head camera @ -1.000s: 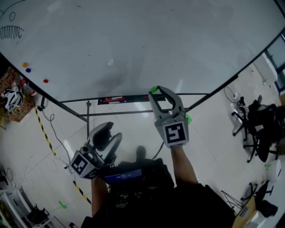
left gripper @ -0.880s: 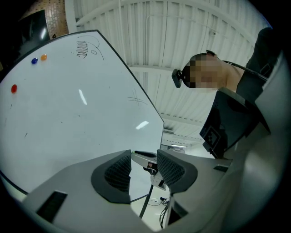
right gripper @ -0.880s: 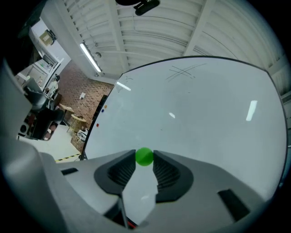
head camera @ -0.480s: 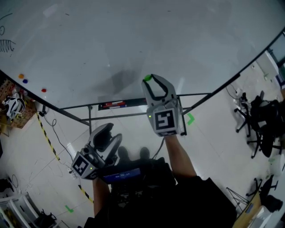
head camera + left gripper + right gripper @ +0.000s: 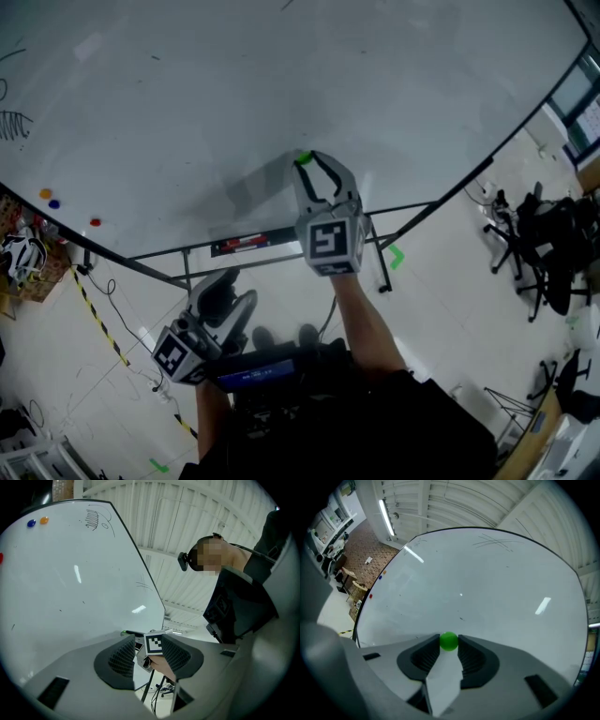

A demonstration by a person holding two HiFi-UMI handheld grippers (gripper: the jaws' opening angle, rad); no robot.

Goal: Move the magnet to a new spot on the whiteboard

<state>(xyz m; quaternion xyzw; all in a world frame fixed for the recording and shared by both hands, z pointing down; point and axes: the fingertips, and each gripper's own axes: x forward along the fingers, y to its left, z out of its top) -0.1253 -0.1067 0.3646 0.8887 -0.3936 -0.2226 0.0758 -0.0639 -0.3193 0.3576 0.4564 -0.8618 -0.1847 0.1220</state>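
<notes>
A small green magnet [image 5: 303, 157] sits between the tips of my right gripper [image 5: 309, 162], which is shut on it. The right gripper view has the magnet [image 5: 449, 641] pinched at the jaw tips of my right gripper [image 5: 449, 645], right in front of the whiteboard [image 5: 478, 583]. Whether it touches the whiteboard [image 5: 281, 84] I cannot tell. My left gripper [image 5: 232, 292] hangs lower at the left, open and with nothing in it. Through the gap of my left gripper [image 5: 144, 651] I see the right gripper's marker cube.
Orange [image 5: 44, 194], blue [image 5: 54, 203] and red [image 5: 95, 222] magnets stick near the board's left edge. A marker tray [image 5: 246, 244] runs under the board. Office chairs [image 5: 544, 253] stand at the right, and striped tape [image 5: 94, 291] lies on the floor at the left.
My right gripper has moved up and left toward the board's face, still with the green magnet. The left gripper has shifted only a little.
</notes>
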